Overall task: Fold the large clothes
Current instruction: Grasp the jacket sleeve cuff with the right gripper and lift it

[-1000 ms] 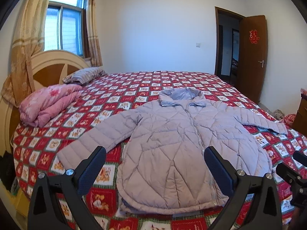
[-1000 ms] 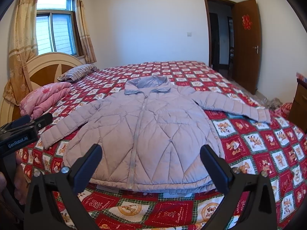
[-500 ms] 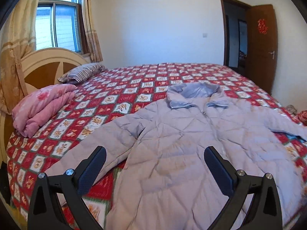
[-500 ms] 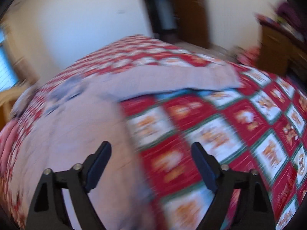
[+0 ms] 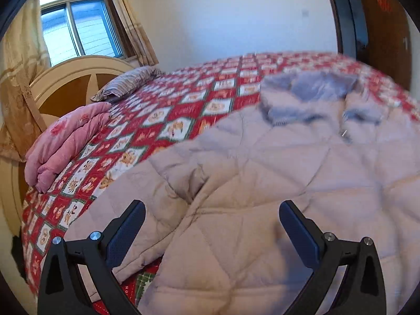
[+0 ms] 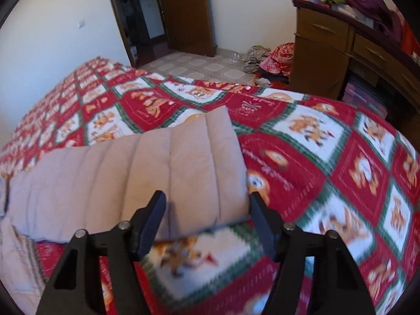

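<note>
A pale lilac quilted jacket (image 5: 262, 183) lies spread flat, front up, on the red patterned bedspread (image 5: 183, 110), its collar (image 5: 309, 92) at the far side. My left gripper (image 5: 211, 210) is open just above the jacket where one sleeve meets the body, with nothing between its fingers. In the right wrist view the other sleeve (image 6: 157, 162) stretches across the bedspread (image 6: 328, 157). My right gripper (image 6: 207, 199) points steeply down over the cuff end; its jaws are closing with the cuff between them, and the pads do not visibly press on it.
A folded pink quilt (image 5: 65, 141) and a striped pillow (image 5: 128, 84) lie by the rounded headboard (image 5: 68, 86). Beyond the bed's edge stand a wooden dresser (image 6: 328, 52), a heap of clothes (image 6: 270, 57) on the tiled floor, and a brown door (image 6: 183, 13).
Both grippers have moved in and down from the foot of the bed. The left now hovers over the jacket's shoulder; the right swung right to the sleeve cuff and its jaws have narrowed.
</note>
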`<state>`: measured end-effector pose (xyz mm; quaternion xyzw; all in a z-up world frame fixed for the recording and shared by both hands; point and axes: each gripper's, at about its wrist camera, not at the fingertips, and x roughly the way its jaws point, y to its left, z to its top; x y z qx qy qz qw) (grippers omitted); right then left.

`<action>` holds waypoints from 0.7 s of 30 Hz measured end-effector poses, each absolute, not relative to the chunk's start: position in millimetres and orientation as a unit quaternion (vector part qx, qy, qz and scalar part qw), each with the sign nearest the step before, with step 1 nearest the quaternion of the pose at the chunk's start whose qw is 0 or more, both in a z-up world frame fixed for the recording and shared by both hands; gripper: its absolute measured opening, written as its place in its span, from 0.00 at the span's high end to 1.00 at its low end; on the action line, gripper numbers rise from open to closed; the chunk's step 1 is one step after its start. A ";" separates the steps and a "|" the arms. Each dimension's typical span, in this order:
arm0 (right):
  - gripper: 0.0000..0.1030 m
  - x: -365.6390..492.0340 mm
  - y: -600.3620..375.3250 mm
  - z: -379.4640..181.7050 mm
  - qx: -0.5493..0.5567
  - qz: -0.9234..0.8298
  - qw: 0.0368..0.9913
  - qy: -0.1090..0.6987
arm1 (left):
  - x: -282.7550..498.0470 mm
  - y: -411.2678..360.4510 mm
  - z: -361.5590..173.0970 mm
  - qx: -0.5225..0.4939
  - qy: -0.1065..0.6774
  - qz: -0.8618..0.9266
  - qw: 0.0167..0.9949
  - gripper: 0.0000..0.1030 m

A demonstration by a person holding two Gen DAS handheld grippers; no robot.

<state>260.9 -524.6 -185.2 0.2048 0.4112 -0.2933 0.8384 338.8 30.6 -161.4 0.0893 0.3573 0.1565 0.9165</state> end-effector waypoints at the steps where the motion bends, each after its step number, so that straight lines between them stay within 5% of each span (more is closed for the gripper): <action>1: 0.43 267.0 -528.2 -188.9 0.192 -0.299 0.840 0.409 | 342.1 32.1 -170.6 0.091 0.368 0.158 0.912 0.01; 4: 0.68 276.7 -526.6 -192.6 0.138 -0.297 0.852 0.409 | 343.3 36.9 -179.5 0.073 0.383 0.155 0.908 0.01; 7: 0.84 277.2 -525.8 -192.9 0.130 -0.267 0.861 0.413 | 341.5 38.1 -174.3 0.065 0.386 0.148 0.908 0.01; 21: 0.89 276.8 -363.3 -56.7 0.005 -0.146 0.953 0.264 | 334.8 54.8 -105.4 0.021 0.344 0.115 0.932 0.01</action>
